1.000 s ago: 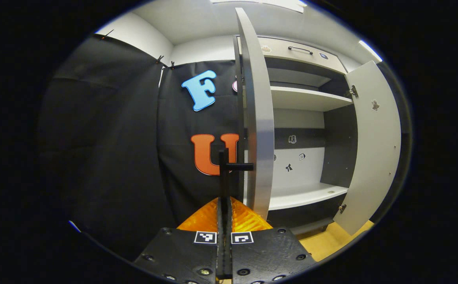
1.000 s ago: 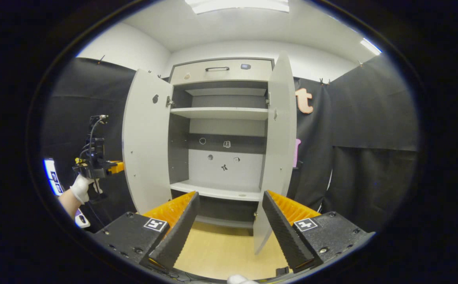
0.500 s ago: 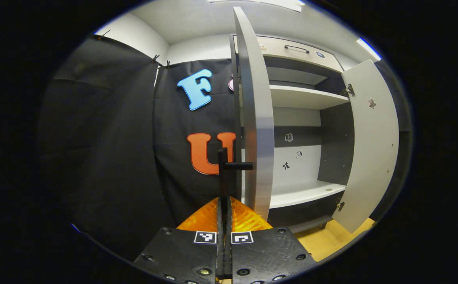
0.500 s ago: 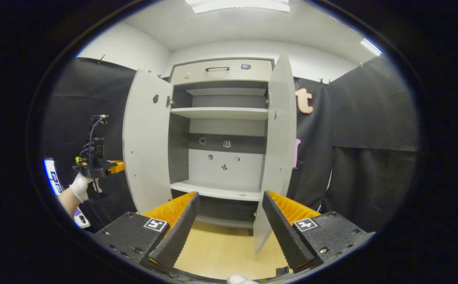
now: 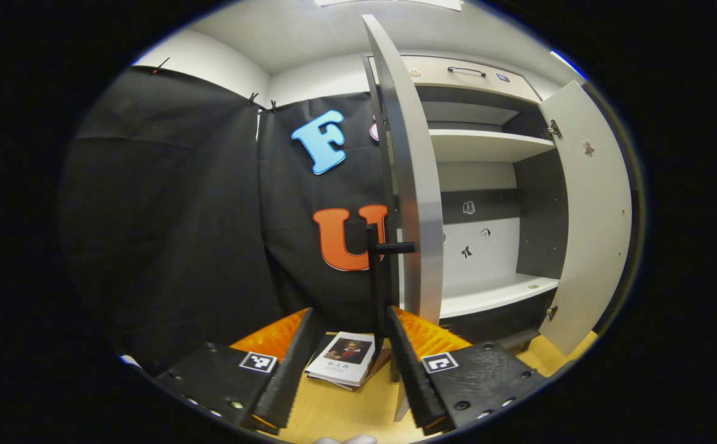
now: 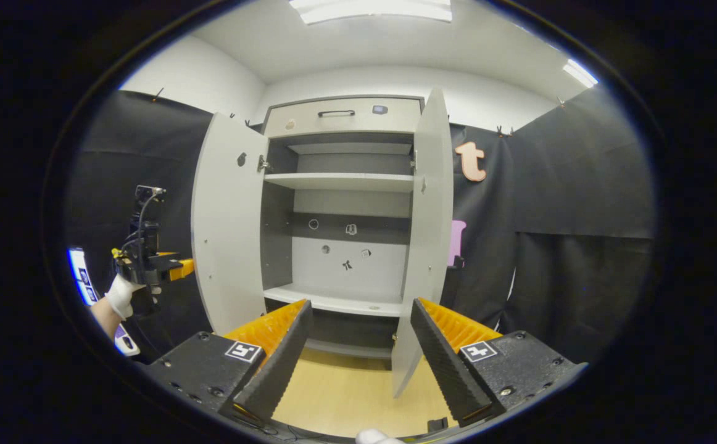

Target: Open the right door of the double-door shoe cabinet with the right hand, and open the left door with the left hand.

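At frame centre, both cabinet doors (image 6: 229,222) stand open; left claw (image 5: 345,364) and right claw (image 6: 358,351) are spread, holding nothing.

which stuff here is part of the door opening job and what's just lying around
Part of the job:
- left door
- its handle
- right door
- left tongs, open
- right tongs, open

Just lying about:
- book on the floor
- drawer above the shelves
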Motion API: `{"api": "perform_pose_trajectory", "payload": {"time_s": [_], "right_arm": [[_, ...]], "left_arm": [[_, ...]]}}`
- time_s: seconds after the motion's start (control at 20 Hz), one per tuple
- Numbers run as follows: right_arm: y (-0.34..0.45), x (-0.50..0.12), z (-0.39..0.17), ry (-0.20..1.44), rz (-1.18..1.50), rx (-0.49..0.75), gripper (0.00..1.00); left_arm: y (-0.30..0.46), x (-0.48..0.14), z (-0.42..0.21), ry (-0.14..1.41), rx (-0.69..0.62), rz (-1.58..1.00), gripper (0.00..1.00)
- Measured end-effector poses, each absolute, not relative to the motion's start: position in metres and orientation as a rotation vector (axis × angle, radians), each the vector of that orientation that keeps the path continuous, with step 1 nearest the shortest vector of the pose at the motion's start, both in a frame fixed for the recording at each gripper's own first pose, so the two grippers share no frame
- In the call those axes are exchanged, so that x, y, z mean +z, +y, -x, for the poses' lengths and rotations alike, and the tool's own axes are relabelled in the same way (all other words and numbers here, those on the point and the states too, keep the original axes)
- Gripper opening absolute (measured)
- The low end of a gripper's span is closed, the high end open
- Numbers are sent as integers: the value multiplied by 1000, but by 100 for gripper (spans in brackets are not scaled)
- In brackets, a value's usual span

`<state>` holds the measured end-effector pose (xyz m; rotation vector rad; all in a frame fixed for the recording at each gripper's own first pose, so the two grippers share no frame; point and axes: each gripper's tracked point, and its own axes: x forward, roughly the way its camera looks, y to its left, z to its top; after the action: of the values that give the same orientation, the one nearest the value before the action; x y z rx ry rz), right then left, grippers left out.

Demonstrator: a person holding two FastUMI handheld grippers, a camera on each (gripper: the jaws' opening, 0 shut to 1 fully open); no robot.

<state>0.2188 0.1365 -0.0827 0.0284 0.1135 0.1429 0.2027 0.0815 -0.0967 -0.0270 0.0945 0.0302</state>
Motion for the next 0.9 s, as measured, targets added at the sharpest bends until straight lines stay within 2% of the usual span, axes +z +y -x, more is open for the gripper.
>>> {"api": "perform_pose_trajectory", "payload": {"time_s": [0.05,0.15,0.2,0.3,0.9], "right_arm": [[136,-83,-218,116,-29,140,100],[137,-83,-218,120,-38,144,100],[138,-82,-217,117,-40,148,100],[137,-79,-219,105,-33,147,100],[130,-75,-218,95,-52,118,100]], "left_arm": [[83,-101,-199,108,25,47,78],[87,-106,-186,121,37,51,98],[86,-105,-179,119,36,55,100],[84,-100,-166,121,33,40,97],[21,-26,-73,36,2,24,96]]}}
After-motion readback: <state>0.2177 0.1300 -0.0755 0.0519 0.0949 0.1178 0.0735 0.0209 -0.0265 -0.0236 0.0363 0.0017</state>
